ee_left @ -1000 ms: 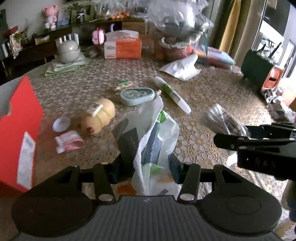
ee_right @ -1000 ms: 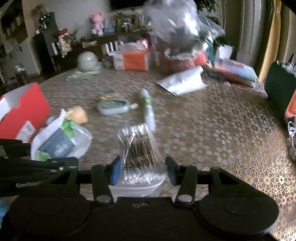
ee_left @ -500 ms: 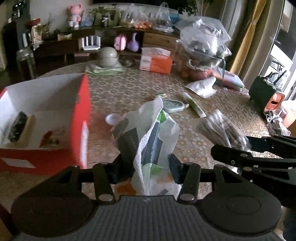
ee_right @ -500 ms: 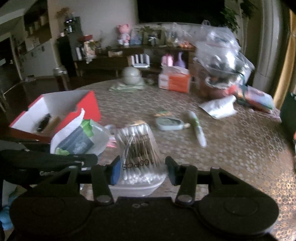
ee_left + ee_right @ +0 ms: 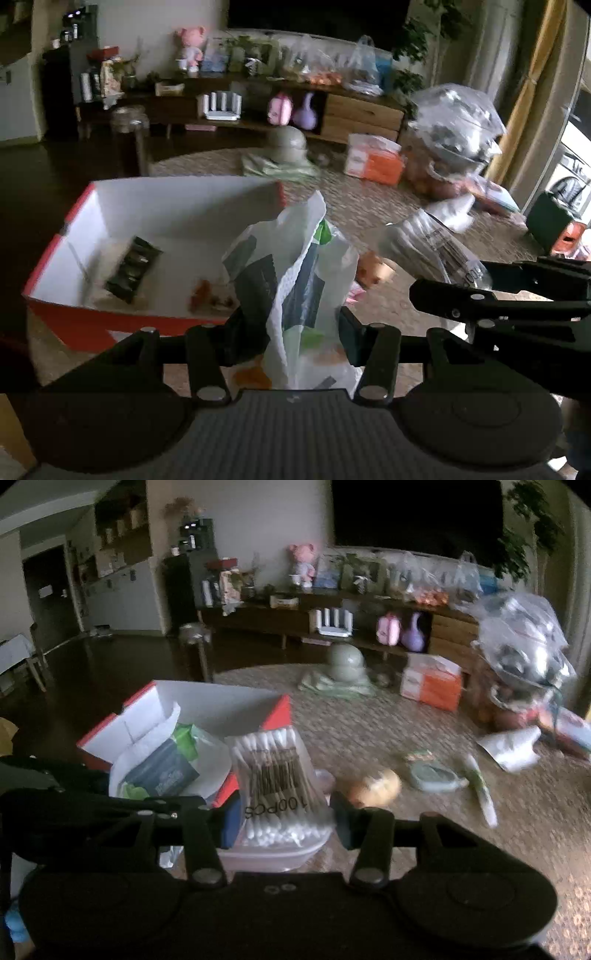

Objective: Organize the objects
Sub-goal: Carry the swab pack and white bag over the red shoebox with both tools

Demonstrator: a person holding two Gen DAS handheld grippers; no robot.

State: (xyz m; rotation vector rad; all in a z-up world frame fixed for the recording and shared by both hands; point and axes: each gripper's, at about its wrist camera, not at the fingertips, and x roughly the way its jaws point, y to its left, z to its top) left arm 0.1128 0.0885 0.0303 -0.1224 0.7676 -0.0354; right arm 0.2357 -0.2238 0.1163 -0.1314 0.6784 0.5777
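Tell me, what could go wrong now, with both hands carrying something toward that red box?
The white plastic bag is floppy and pinched only low down by the left gripper, so it might sag or snag on the red box wall. The pack of cotton swabs in the right gripper looks slippery and could slide out. The two grippers are close together and might bump.

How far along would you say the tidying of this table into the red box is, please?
Partly done. The red box already holds a dark packet and some small bits. In hand: the left tongs grip a white plastic bag by the box; the right tongs grip a cotton swab pack. Still on the table: a yellowish round item, a grey-green case and a tube.
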